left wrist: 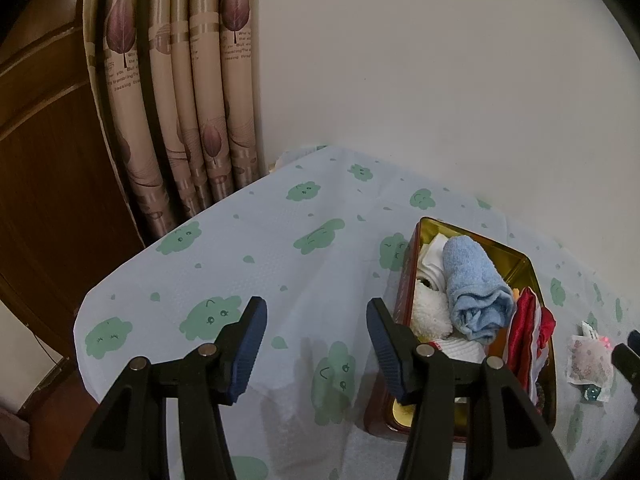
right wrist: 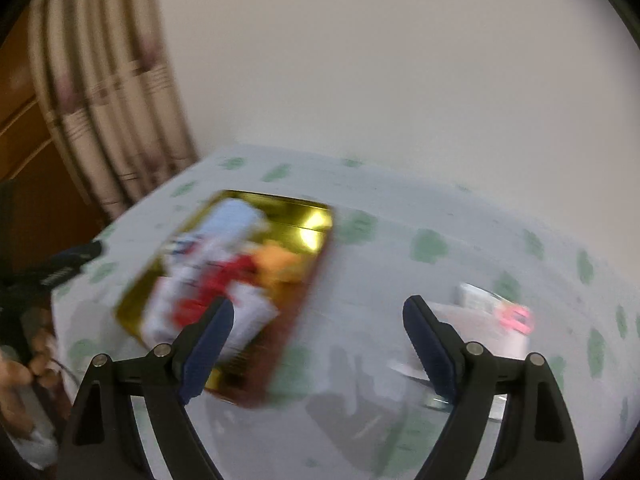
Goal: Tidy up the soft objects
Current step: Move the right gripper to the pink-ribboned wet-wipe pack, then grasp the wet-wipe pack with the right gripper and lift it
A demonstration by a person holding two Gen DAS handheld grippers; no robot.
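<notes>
On the far left hangs a beige curtain (left wrist: 176, 112) printed with dark red leaves and lines of small dark writing, of which only scraps such as "the wind" can be half read. In front of it a table under a pale blue cloth (left wrist: 280, 264) with green smiling clouds fills the left wrist view. The left gripper (left wrist: 317, 346) hangs over the bare cloth with its blue-padded jaws apart and nothing between them. Just to its right stands a gold-lined tin box (left wrist: 528, 268) with dark red sides, packed with soft things: a rolled light blue towel (left wrist: 476, 284) on top, a fluffy white plush (left wrist: 430, 312) beside it, folded white cloth, and a red satin piece (left wrist: 528, 328) at the right wall. Further right, outside the box, a small pale sachet (left wrist: 588, 360) lies on the cloth; its print is too small to read. The right gripper (right wrist: 318, 350) is released, jaws wide over the cloth and holding nothing. Its view is smeared by motion, so the box contents show only as blue, red and orange patches, and a pale packet with a pink mark (right wrist: 516, 318) cannot be made out.
</notes>
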